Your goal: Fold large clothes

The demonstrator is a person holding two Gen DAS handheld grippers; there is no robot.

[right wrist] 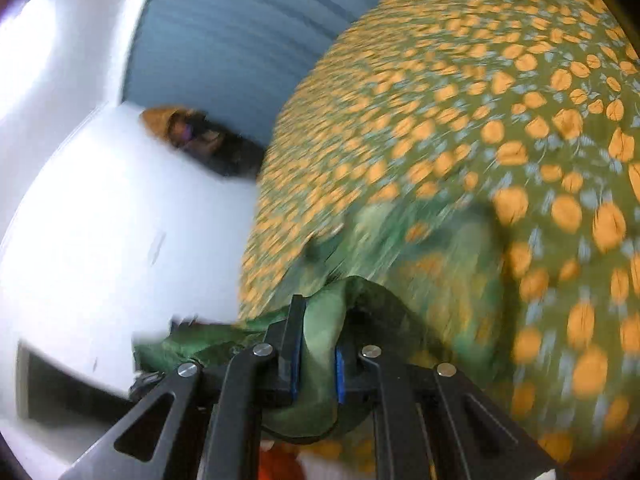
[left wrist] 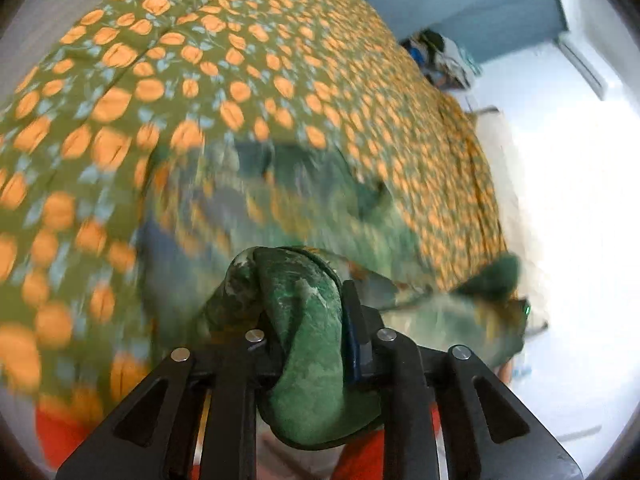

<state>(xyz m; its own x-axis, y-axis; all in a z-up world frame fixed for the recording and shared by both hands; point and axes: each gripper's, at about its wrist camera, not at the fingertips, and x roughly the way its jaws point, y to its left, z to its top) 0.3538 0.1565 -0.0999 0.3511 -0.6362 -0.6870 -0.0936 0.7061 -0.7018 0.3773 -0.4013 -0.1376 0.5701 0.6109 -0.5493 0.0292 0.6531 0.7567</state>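
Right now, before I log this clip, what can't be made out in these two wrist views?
- Green garment: shape and type unreadable in both views; motion blur smears it past each hand-held gripper.
- Left hand-held gripper: fingertips buried in bunched cloth, left view.
- Right hand-held gripper: the cloth's far end runs into blur, right view.
- Clutter by the blue wall: too small, blurred.
- Bedspread: cut off by fisheye rim.

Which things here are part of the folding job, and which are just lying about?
Job:
green garment
left gripper, shut on it
right gripper, shut on it
patterned bedspread, work surface

Lying about:
clutter pile by blue wall
brownish bundle on floor
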